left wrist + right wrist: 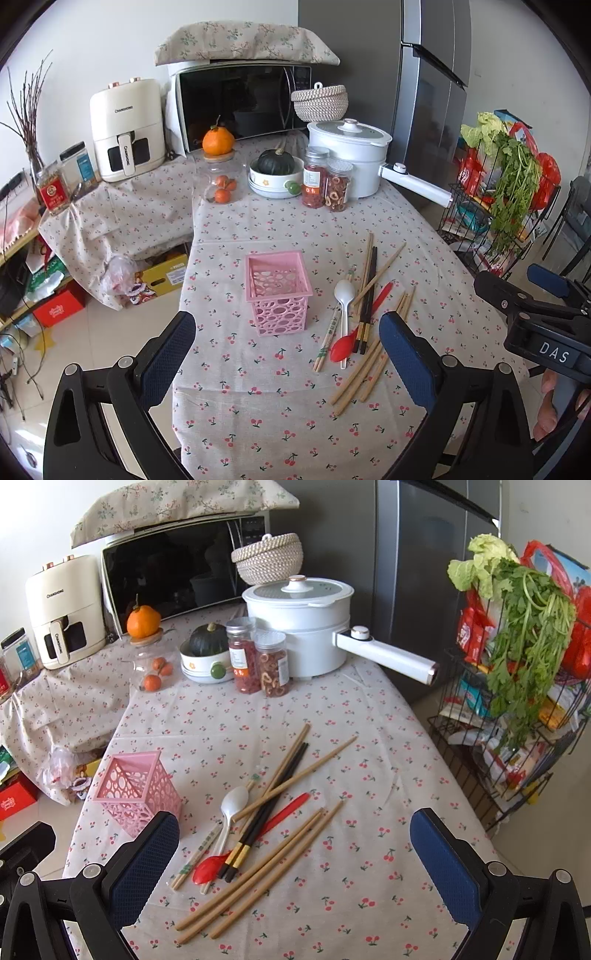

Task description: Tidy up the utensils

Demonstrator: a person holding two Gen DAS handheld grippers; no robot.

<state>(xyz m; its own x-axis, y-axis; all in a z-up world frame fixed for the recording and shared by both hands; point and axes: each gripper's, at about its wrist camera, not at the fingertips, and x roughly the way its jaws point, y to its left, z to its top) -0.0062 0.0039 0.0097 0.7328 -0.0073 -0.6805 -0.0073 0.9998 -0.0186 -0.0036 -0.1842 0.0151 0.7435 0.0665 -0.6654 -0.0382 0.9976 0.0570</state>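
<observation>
Both grippers hover above the tabletop [369,738], pitched down toward it, jaws spread wide, nothing held. Left gripper [288,354] frames the pink basket [277,291], frame center, upright, nothing visible inside. Right gripper [295,864] frames the utensil pile at lower center of the right wrist view: white spoon [232,812], red spoon [210,867], black chopsticks [266,812], wooden chopsticks [258,875], overlapping, flat on the cloth. Pile sits just right of the basket. In the left view, the right gripper shows at the right edge.
</observation>
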